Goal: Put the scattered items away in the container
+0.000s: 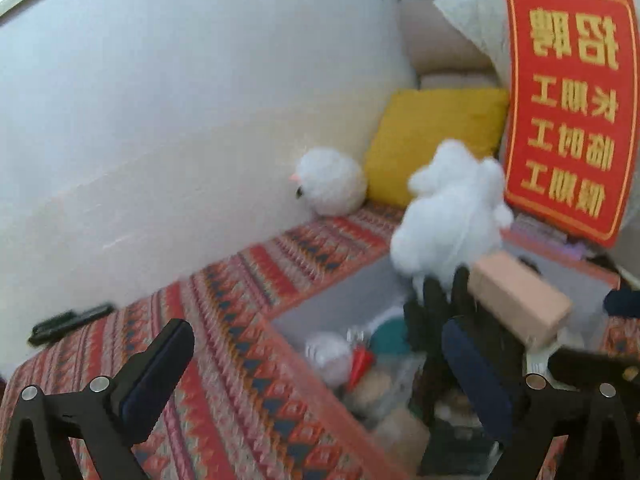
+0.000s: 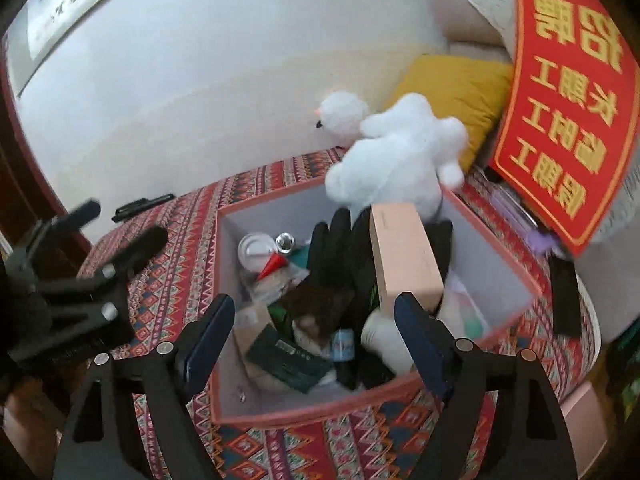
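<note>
Both the left gripper (image 1: 316, 364) and right gripper (image 2: 312, 336) are hanging spread and empty over the container (image 2: 496, 256), where a white plush toy (image 2: 396, 160) is perching on the far rim atop the overfull pile.

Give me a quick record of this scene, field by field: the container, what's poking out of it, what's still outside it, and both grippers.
container: open pink box on patterned cloth, nearly full
sticking out: white plush toy, pink carton
still outside: round white plush by the wall, black pen
left gripper: open, holding nothing
right gripper: open, over the box
</note>
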Tool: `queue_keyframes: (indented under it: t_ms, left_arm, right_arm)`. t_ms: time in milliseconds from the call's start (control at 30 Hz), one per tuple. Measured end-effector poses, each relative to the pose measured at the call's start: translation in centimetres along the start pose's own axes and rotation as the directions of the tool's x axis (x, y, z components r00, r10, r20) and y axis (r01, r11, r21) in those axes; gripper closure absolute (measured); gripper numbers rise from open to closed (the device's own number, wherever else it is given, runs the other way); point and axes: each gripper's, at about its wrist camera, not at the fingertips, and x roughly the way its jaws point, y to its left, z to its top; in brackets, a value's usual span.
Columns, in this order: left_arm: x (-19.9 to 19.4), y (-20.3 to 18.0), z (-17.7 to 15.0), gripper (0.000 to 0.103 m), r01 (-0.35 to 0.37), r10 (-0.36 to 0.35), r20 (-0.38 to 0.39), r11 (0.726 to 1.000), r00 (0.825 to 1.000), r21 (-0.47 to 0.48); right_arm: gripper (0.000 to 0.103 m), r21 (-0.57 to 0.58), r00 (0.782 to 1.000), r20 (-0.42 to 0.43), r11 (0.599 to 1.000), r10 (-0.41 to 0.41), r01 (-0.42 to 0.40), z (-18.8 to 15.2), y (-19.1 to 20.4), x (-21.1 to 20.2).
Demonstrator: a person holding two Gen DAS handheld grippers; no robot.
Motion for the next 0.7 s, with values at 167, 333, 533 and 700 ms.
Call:
queue_keyframes:
  t_ms: [167,333,533,700]
  left_arm:
    - [-3.6,-1.0,-3.1,0.001,-0.045,0.045,-0.023,0.999,0.999,-0.006]
    - [-8.2,-0.3,-5.4,0.001,-0.013,0.011,-0.024,0.997,1.0,-0.072]
    - [-14.3,0.1,-8.0,0.001,-0.026,0.027,0.01,0.995,1.0,-0.092]
    - [-18.4,0.7,-9.8,0.001,-0.03,0.034,0.033,0.993,0.999,-0.116]
  right_arm:
    - [0.017,0.031,0.995,0.057,0.997,-0.076,0.074,-4.2,1.7,-3.8]
    - [0.017,0.095,0.985,0.096,0.986,-0.147,0.138,-8.1,2.8,-7.8]
    - [0.016,0.093,0.966,0.118,0.971,-0.231,0.221,-12.1,4.0,-12.7]
    - [0.016,0.089,0.954,0.131,0.962,-0.269,0.259,-14.5,4.8,-15.7]
